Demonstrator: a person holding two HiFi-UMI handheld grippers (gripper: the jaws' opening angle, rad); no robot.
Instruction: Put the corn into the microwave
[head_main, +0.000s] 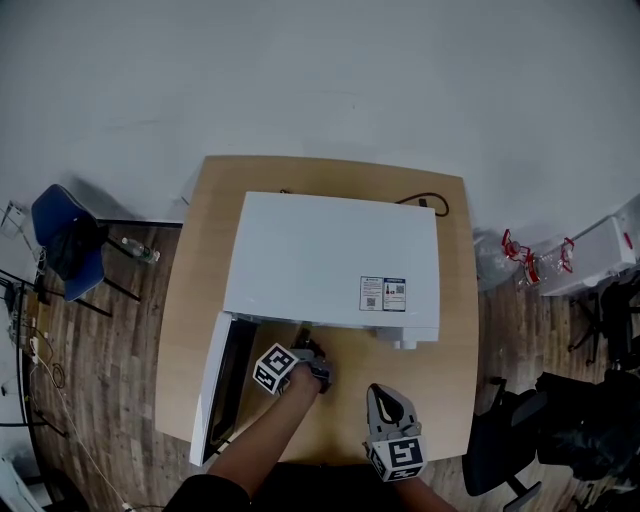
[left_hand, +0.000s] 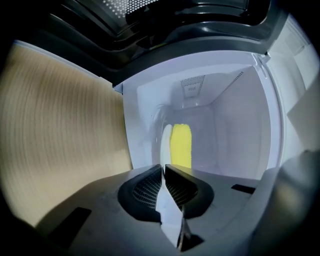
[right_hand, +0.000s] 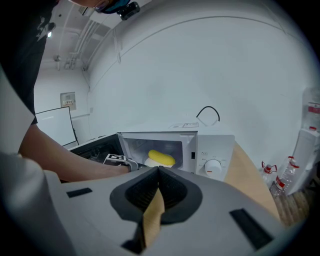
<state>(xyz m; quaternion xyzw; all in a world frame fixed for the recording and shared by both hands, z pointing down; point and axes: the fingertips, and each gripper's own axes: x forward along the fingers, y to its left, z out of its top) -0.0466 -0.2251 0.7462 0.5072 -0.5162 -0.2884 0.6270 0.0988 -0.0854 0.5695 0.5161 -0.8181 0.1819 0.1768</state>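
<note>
Microwave door stands open at the left. The left gripper, jaws pressed together on nothing, sits at the oven mouth. The corn lies inside the microwave on a white plate (resting on it). The right gripper, likewise clenched and empty, hovers over the table in front.
</note>
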